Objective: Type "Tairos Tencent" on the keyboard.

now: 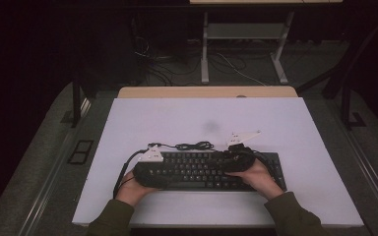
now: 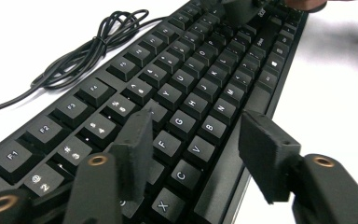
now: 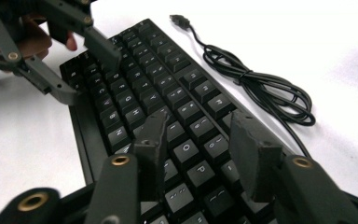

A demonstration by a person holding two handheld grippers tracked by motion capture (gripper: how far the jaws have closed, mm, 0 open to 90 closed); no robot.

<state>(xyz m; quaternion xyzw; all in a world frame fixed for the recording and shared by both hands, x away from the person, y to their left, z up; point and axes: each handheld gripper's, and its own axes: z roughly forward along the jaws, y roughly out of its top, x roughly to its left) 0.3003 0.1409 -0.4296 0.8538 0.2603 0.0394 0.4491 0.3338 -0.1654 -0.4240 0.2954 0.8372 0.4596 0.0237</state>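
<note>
High view: a black keyboard (image 1: 204,170) lies flat near the front edge of a white bench (image 1: 177,118), its long side running left to right. Its cable (image 1: 192,146) sits coiled just behind it. A person's two hands come in from below; the left gripper (image 1: 147,169) is over the keyboard's left end and the right gripper (image 1: 236,160) over its right half.

Left gripper view: the left gripper (image 2: 193,140) has its jaws apart, low over the keys near F, V and B, one jaw over the keys and the other at the keyboard's (image 2: 205,79) front edge.

Right gripper view: the right gripper (image 3: 200,140) also has its jaws apart, above the keys around O and P. The left gripper (image 3: 91,70) shows farther off, open across the keyboard's (image 3: 144,88) far end.
</note>
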